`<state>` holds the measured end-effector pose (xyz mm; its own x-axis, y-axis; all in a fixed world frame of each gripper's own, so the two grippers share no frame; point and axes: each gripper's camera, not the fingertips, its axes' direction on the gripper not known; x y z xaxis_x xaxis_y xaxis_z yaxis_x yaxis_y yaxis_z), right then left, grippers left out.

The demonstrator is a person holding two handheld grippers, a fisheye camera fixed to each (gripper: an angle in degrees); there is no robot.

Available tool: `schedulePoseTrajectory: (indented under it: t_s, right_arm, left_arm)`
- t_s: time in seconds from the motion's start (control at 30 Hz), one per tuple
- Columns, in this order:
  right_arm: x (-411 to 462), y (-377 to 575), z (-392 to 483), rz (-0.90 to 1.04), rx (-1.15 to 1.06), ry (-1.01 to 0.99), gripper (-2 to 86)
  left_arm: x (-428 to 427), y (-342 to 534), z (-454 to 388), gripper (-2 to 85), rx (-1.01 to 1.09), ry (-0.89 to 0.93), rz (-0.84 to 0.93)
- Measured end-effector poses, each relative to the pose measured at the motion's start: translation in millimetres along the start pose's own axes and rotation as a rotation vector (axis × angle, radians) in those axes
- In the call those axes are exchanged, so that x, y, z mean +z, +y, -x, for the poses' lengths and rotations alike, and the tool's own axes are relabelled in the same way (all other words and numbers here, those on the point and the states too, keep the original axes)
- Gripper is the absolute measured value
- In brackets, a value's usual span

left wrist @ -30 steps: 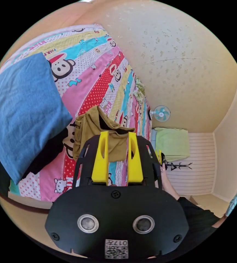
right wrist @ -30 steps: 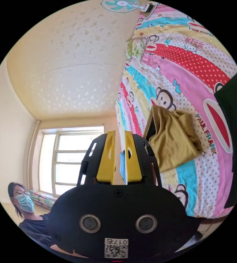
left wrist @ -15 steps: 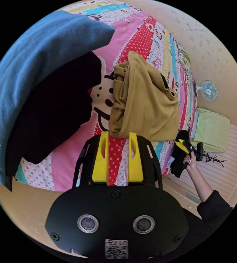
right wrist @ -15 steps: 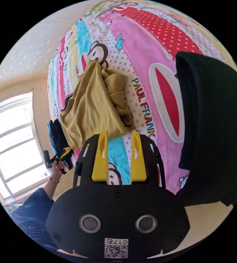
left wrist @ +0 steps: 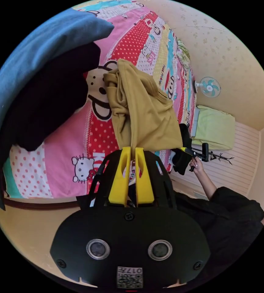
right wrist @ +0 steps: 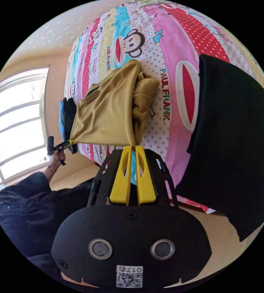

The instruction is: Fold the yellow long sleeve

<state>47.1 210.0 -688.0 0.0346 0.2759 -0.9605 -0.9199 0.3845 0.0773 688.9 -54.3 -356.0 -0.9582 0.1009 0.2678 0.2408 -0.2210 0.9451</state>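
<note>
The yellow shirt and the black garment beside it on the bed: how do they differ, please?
The yellow shirt is bunched and pulled taut between both grippers; the black garment lies flat, untouched. The shirt looks smaller, the black garment broader. Both rest on the patterned bedsheet.

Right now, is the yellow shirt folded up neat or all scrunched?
Scrunched. The yellow shirt lies bunched on the bed sheet, one edge stretched between the right gripper and left gripper.

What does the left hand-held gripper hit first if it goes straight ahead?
The mustard-yellow long-sleeve shirt: the left hand-held gripper already looks shut on its hem, with the cartoon-print bedsheet likely behind it.
</note>
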Motion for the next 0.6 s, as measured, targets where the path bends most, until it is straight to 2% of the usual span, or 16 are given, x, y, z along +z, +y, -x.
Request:
schedulePoseTrajectory:
  t_s: [0.1, 0.2, 0.23, 0.3, 0.43, 0.6]
  right_arm:
    - [29.3, 55.4, -7.3, 0.144, 0.028, 0.075, 3.2]
    - [72.9, 89.7, -24.1, 0.276, 0.155, 0.104, 3.5]
    - [79.8, 93.9, -23.6, 0.287, 0.174, 0.126, 3.6]
    - [75.7, 88.7, -16.9, 0.238, 0.182, 0.123, 4.9]
    - [44.7, 39.5, 8.5, 0.055, 0.124, 0.105, 8.5]
    - [25.0, -43.3, 30.4, -0.056, 0.066, 0.153, 9.4]
  left_arm:
    - [38.3, 59.9, 22.3, 2.5, -0.079, -0.028, 0.105]
    - [82.7, 97.1, 45.9, 3.6, -0.207, -0.197, 0.227]
    - [85.8, 101.7, 47.7, 5.0, -0.224, -0.214, 0.21]
    - [77.2, 96.1, 40.8, 6.2, -0.224, -0.198, 0.127]
    - [49.5, 41.6, -9.7, 8.0, -0.084, -0.237, -0.061]
    - [58.6, -39.7, -76.1, 9.3, 0.15, -0.342, -0.096]
